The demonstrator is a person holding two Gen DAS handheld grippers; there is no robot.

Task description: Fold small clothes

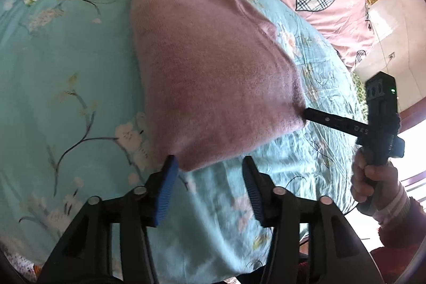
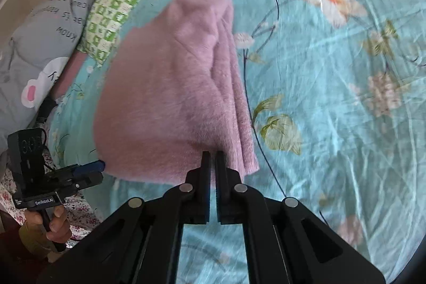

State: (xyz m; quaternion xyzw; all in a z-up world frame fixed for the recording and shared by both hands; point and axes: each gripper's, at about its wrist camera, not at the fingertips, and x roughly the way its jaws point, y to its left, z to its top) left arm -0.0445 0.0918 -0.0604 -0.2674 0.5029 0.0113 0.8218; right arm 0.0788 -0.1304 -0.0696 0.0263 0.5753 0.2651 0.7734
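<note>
Blue pads (image 1: 167, 190) of the left hand-held gripper (image 1: 210, 190) fill the bottom of its own view, standing well apart with nothing between them; the near left corner of the pink garment (image 1: 213, 76) lies just ahead of the left pad, apart from it or barely brushing it, I cannot tell which. That garment is a fuzzy pink knit, already folded into a thick stack, lying on the bed (image 1: 66, 71) with its turquoise flowered sheet. In the right wrist view its layered fold edges (image 2: 234, 87) run along the right side, and its long axis runs away from both cameras, up the bed toward the green checked pillow (image 2: 111, 12). The right hand-held gripper (image 2: 213, 159) has its jaws drawn together on the near right corner of the garment, with pink cloth showing in the narrow gap between them; the left view shows the same black fingers (image 1: 319, 120) sunk into that corner from the side. So the garment lies straight ahead of both tools, its near edge spanning from one to the other, and the right one is the nearer since it is in contact. Judging by that, any further fold or shift would be led from the right corner, while the left would first need to close on its own corner.
</note>
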